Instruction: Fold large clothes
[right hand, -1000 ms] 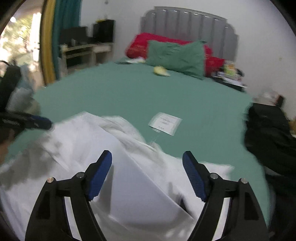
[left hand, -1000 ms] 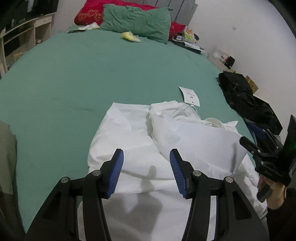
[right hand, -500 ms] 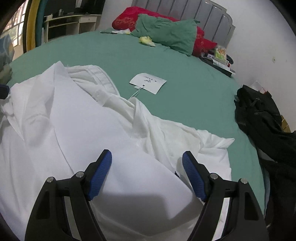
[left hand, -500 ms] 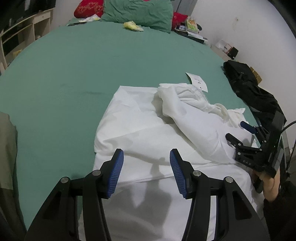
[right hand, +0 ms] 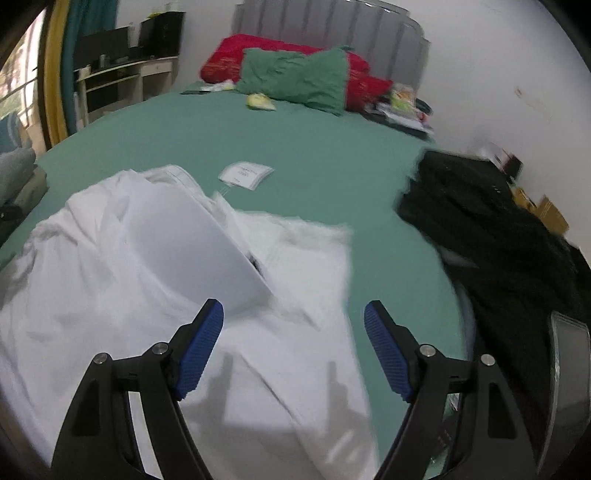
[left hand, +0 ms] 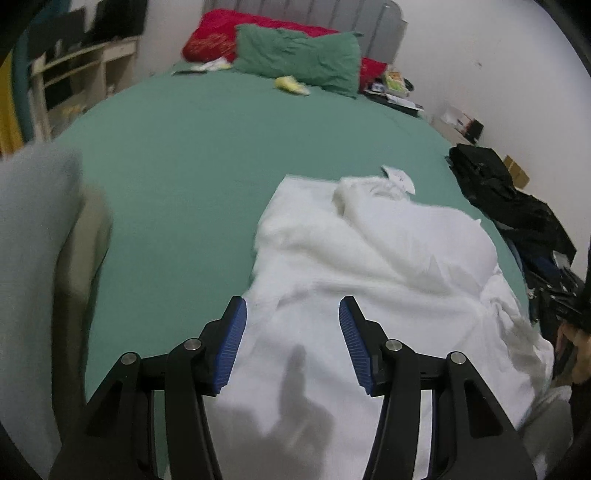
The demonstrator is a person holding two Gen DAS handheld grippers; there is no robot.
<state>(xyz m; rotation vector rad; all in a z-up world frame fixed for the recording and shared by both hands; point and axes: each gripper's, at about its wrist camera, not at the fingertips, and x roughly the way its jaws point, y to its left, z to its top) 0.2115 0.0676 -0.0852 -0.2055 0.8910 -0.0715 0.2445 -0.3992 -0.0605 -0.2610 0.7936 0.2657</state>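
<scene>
Shift: both cameras have pulled back and up since half a second ago.
Tongs: left tongs [left hand: 292, 345] and right tongs [right hand: 293, 347] both apart, empty.
Garment: white garment [left hand: 369, 266] lies rumpled on the green bed [left hand: 192, 162].
Risk: bunched top layer [right hand: 184, 240]; a pinch there likely drags one layer, skewing the fold.

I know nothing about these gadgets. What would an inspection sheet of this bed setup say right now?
Surface: green bedsheet, mostly bare.
Job's things: white garment rumpled on the near end, partly folded.
Clutter: paper tag beside the garment; yellow item near the green pillow; black clothing at the right edge.
Grippers: left gripper and right gripper open, holding nothing.
Cables: nothing seen.
Surroundings: red pillow, grey headboard, shelving.
</scene>
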